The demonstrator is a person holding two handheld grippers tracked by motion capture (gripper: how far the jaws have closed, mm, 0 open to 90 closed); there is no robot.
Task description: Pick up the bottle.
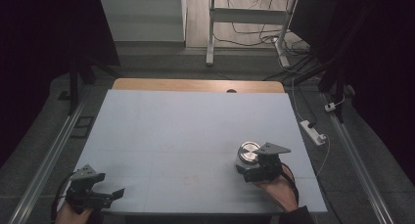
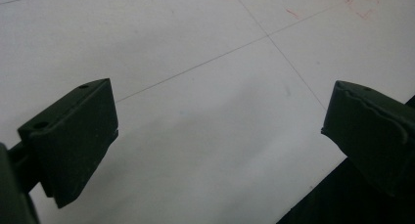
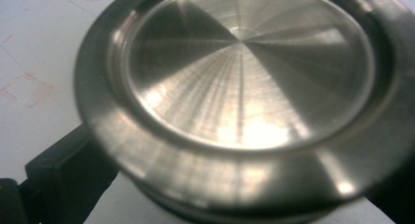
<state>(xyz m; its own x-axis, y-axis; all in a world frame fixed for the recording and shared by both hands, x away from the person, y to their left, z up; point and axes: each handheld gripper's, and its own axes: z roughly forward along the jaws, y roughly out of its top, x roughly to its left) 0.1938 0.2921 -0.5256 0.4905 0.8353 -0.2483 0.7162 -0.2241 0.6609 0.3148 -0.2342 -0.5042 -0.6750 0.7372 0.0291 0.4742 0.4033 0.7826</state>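
Left gripper (image 1: 115, 193) released wide over bare bench (image 1: 186, 131); right gripper (image 1: 244, 166) clenched round a metal tin (image 3: 244, 101) standing there.

Your white table (image 1: 186, 131) stands on grey floor (image 1: 337, 155). Beyond it you have a desk frame (image 1: 211, 33), loose cables (image 1: 264, 38), a power strip (image 1: 313, 132), dark surroundings.

A metal container (image 1: 248, 154) sits on the table's (image 1: 186, 131) right-front part.
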